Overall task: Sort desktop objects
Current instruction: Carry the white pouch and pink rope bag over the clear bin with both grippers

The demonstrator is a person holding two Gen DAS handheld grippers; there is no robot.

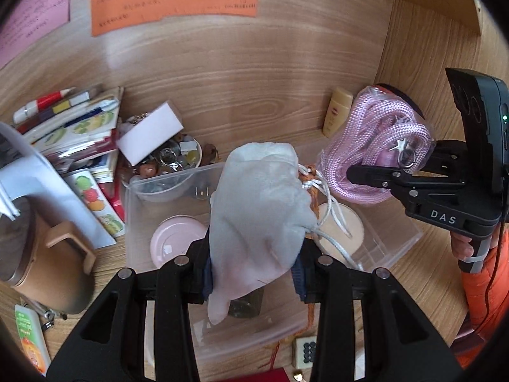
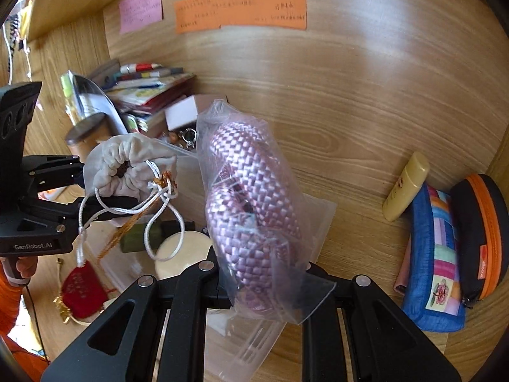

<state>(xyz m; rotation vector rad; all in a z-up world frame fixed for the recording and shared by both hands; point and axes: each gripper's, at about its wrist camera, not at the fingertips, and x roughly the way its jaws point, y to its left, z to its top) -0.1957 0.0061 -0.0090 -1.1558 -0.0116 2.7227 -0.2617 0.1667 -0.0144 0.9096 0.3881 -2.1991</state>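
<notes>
My left gripper [image 1: 254,273] is shut on a grey drawstring pouch [image 1: 257,213] and holds it above a clear plastic bin [image 1: 397,238]. White cords hang from the pouch. The pouch also shows in the right wrist view [image 2: 127,162], held by the left gripper [image 2: 82,187]. My right gripper [image 2: 261,289] is shut on a clear bag of pink braided rope [image 2: 251,210], held in the air. The bag shows in the left wrist view [image 1: 375,146] at the right gripper [image 1: 381,175], beside the bin's right end.
The bin holds a pink lid [image 1: 175,242], a cream round lid [image 1: 343,226] and a bowl of trinkets [image 1: 165,165]. Booklets and pens [image 1: 70,124], a brown mug [image 1: 41,254], a yellow bottle [image 2: 404,187], a blue pouch [image 2: 435,261], an orange-trimmed case [image 2: 483,232] and a red charm [image 2: 82,289] lie around.
</notes>
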